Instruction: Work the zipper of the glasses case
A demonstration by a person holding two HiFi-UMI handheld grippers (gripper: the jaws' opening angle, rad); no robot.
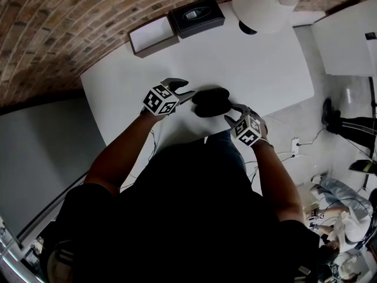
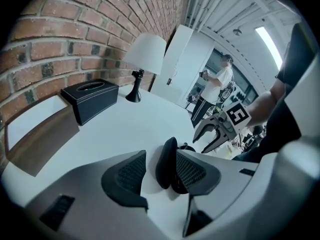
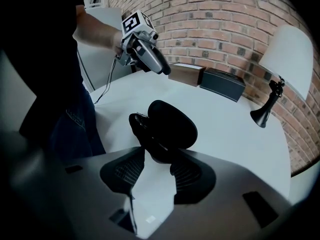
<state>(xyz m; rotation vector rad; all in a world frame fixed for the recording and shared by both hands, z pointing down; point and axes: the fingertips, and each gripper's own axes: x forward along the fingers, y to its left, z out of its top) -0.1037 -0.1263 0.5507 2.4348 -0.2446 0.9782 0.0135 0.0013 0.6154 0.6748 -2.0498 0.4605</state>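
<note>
Presently left tool (image 1: pixel 187 88) spread, right tool (image 1: pixel 231 113) spread too (nothing pinched); glasses case (image 1: pixel 211 101) open between.

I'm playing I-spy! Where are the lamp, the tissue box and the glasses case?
lamp (image 1: pixel 265 2), head view, white shade.
tissue box (image 1: pixel 197 17), head view, top.
glasses case (image 1: pixel 211 101), head view, dark shell.

A white rectangular table (image 1: pixel 247 63) stands against a red-brick wall (image 1: pixel 70 22). Along the table's wall edge sit a white-shaded black-stemmed lamp (image 1: pixel 265 2), a black tissue box (image 1: pixel 196 16) and a white-topped brown tray (image 1: pixel 152 35).
</note>
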